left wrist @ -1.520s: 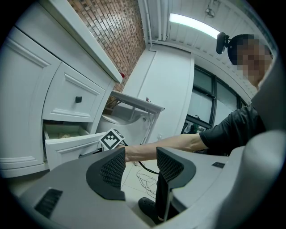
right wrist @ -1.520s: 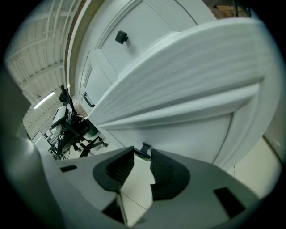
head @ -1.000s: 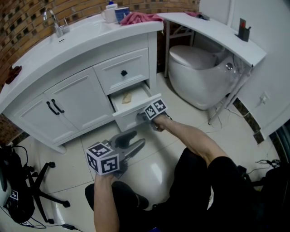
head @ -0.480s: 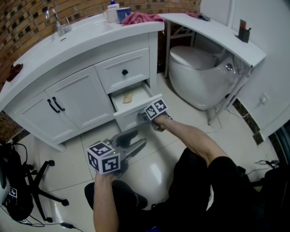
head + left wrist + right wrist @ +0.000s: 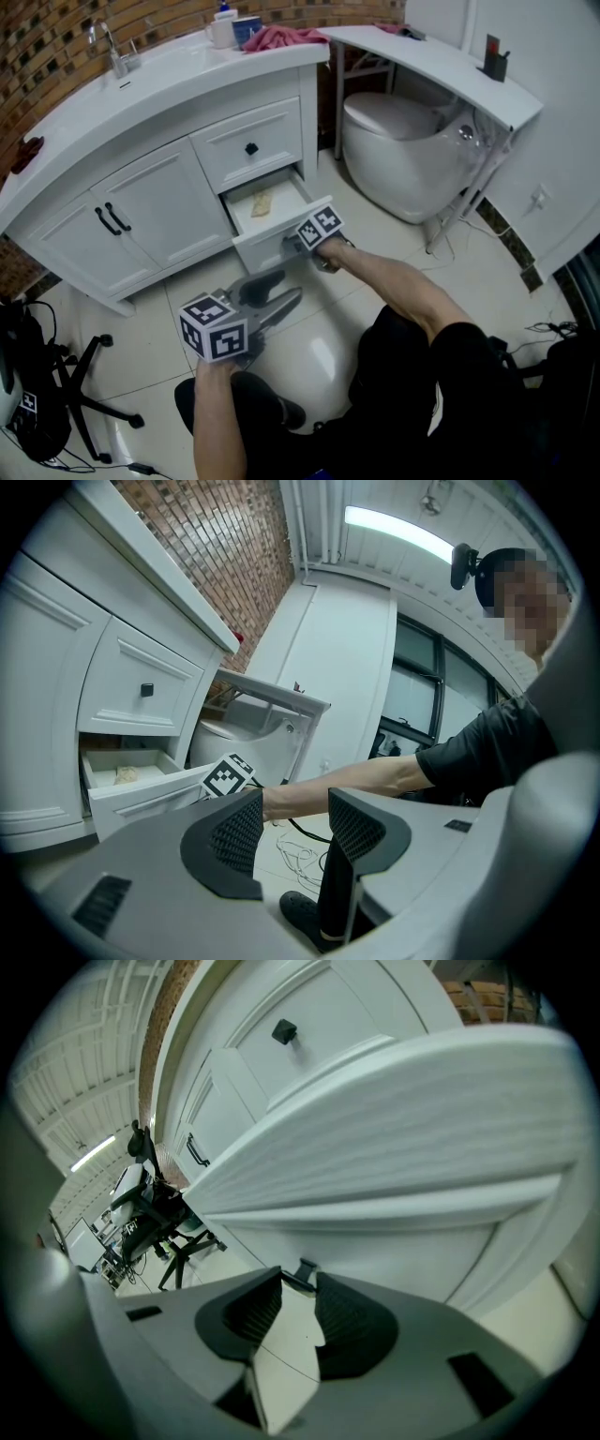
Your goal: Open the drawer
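The white vanity's lower drawer (image 5: 277, 246) stands pulled part way out, and a small tan object (image 5: 262, 201) lies inside it. My right gripper (image 5: 291, 242) is at the drawer front. In the right gripper view its jaws (image 5: 298, 1283) are closed on the small black drawer knob (image 5: 304, 1269) at their tips. My left gripper (image 5: 281, 292) hovers over the floor tiles in front of the vanity, apart from it. It is open (image 5: 295, 832) with nothing between the pads. The drawer (image 5: 141, 785) shows at the left of the left gripper view.
Above the open drawer is a closed drawer with a black knob (image 5: 251, 148), and two cabinet doors (image 5: 141, 216) are to its left. A toilet (image 5: 403, 150) stands to the right under a white shelf (image 5: 441, 70). A chair base (image 5: 89, 394) is at the lower left.
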A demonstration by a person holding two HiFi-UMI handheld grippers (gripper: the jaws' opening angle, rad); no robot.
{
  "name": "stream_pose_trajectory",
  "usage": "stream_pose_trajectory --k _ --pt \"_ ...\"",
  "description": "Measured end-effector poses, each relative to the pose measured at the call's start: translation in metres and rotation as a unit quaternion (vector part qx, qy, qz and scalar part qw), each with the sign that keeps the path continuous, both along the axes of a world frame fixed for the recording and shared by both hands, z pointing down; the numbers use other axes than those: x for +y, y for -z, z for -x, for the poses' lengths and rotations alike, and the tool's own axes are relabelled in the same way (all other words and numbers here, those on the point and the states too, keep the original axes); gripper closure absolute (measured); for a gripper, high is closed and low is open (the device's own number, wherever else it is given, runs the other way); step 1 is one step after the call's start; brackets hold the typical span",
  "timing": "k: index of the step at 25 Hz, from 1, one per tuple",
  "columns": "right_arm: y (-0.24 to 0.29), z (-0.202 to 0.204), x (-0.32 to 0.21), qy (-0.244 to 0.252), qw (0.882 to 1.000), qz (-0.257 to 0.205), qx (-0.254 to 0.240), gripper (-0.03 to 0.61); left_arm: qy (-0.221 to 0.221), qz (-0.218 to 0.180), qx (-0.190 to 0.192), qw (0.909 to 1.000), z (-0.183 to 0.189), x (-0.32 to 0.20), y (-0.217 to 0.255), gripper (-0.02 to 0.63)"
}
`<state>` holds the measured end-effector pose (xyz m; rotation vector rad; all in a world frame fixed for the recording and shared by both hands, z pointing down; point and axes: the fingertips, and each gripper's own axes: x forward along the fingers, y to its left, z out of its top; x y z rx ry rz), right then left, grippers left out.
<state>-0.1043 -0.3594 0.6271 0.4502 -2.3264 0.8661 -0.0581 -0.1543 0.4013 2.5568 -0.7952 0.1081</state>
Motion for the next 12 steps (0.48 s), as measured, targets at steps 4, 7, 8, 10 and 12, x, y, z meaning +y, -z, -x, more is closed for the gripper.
stream_pose_trajectory --k 4,7,8,10,12 --pt "0.0 -0.004 0.007 0.005 1.0 -0.001 0.003 0.447 -0.001 -0.003 0.002 1.0 -0.001 0.005 0.003 0.399" --pt "0.0 -0.005 0.01 0.01 1.0 -0.004 0.009 0.448 -0.002 -0.006 0.001 1.0 -0.002 0.007 0.004 0.399" --pt "0.0 -0.006 0.012 0.012 1.0 -0.005 0.01 0.448 -0.001 -0.006 0.001 1.0 -0.002 0.008 0.004 0.399" --pt "-0.001 -0.008 0.015 0.013 1.0 -0.004 0.012 0.448 0.0 -0.006 0.004 1.0 -0.002 0.009 0.005 0.399" --pt "-0.001 -0.01 0.016 0.012 1.0 -0.002 0.013 0.448 0.001 -0.007 0.006 1.0 -0.003 0.009 0.007 0.399"
